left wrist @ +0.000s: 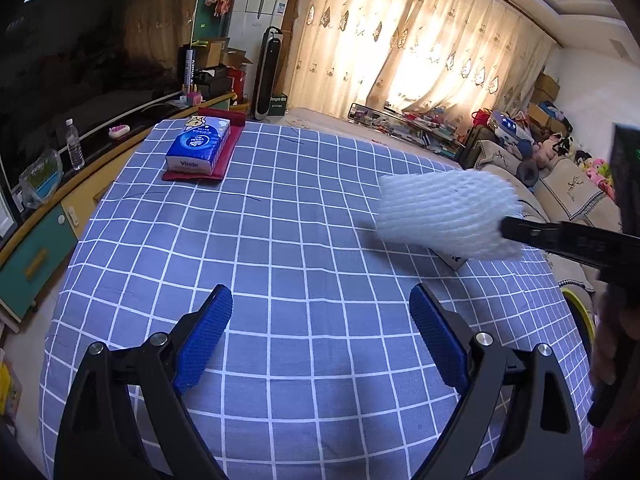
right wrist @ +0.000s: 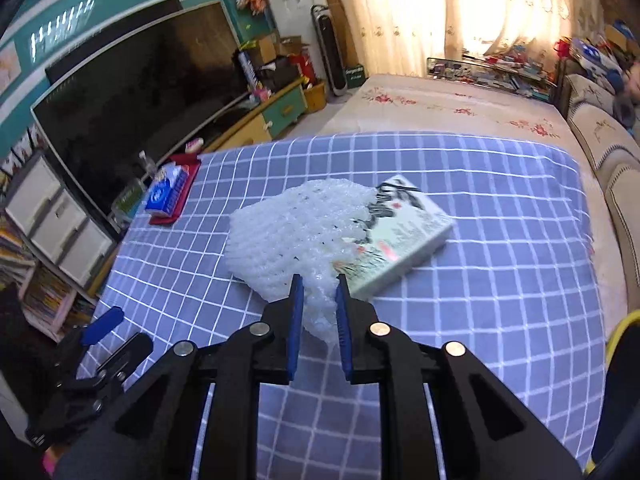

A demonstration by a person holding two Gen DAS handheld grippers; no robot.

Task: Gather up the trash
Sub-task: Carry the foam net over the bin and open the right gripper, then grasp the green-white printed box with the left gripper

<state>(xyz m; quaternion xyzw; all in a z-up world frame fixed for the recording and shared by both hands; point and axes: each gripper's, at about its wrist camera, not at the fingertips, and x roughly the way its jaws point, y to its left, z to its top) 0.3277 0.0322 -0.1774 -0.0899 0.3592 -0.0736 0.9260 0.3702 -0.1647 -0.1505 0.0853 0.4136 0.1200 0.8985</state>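
Observation:
A white foam fruit net (right wrist: 296,236) is pinched at its near end by my right gripper (right wrist: 320,304), whose blue pads press into it. The net hangs over the left part of a boxed book (right wrist: 404,236) on the blue checked tablecloth (right wrist: 500,208). From the left wrist view the same net (left wrist: 448,216) looks blurred and just above the cloth, with the right gripper (left wrist: 510,234) coming in from the right. My left gripper (left wrist: 320,304) stands wide open over bare cloth, nothing between its pads; it also shows at the lower left as the left gripper (right wrist: 120,336).
A blue tissue pack (left wrist: 198,144) lies on a red mat (left wrist: 228,156) at the far left corner. A TV and a cabinet with a water bottle (left wrist: 75,146) run along the left. A sofa (left wrist: 568,196) stands to the right, and a yellow-rimmed object (left wrist: 578,312) sits by the right table edge.

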